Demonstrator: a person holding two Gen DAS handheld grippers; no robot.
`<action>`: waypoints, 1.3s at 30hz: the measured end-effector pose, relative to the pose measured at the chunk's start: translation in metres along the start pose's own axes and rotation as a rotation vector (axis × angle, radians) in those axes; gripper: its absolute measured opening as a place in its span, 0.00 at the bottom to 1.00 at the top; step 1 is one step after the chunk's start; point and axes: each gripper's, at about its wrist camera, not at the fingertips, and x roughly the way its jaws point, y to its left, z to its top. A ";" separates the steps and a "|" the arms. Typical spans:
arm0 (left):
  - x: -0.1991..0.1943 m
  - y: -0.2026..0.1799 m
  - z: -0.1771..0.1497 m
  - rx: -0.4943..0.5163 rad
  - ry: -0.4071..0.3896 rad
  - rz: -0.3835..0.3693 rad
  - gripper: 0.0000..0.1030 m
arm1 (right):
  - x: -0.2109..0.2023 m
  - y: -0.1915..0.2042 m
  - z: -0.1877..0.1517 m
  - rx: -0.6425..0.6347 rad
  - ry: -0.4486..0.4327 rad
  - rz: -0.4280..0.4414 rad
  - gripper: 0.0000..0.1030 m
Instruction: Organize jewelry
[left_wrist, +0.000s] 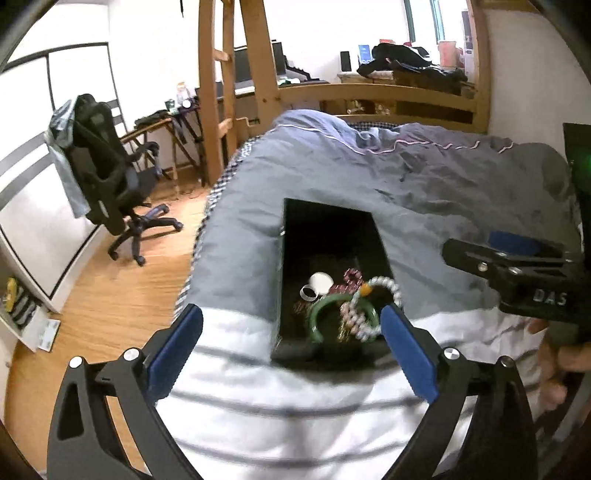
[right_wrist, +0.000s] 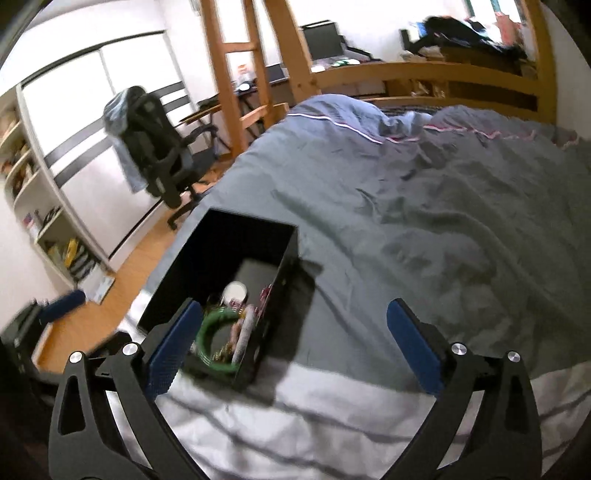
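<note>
box (left_wrist: 295, 236) on the bed (left_wrist: 443, 192) — bangle (left_wrist: 325, 306) and beads (left_wrist: 369, 317) inside

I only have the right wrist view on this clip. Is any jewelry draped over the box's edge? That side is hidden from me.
Observer: Yes. In the left wrist view a pearl bracelet lies over the right rim of the black box.
Operator: And the left gripper, holding anything?
Observer: No. The left gripper stands open, nothing between its pads.
Operator: Anything small and white besides the round case?
Observer: A white ring lies beside it.
</note>
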 end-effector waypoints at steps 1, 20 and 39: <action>-0.003 0.002 -0.002 0.001 -0.001 -0.001 0.93 | -0.008 0.004 -0.005 -0.030 0.001 0.013 0.96; -0.083 0.011 -0.032 -0.051 -0.057 0.067 0.94 | -0.112 0.018 -0.050 -0.148 -0.010 0.073 0.96; -0.071 -0.029 -0.035 0.110 -0.035 0.098 0.94 | -0.114 0.009 -0.061 -0.157 -0.036 0.084 0.96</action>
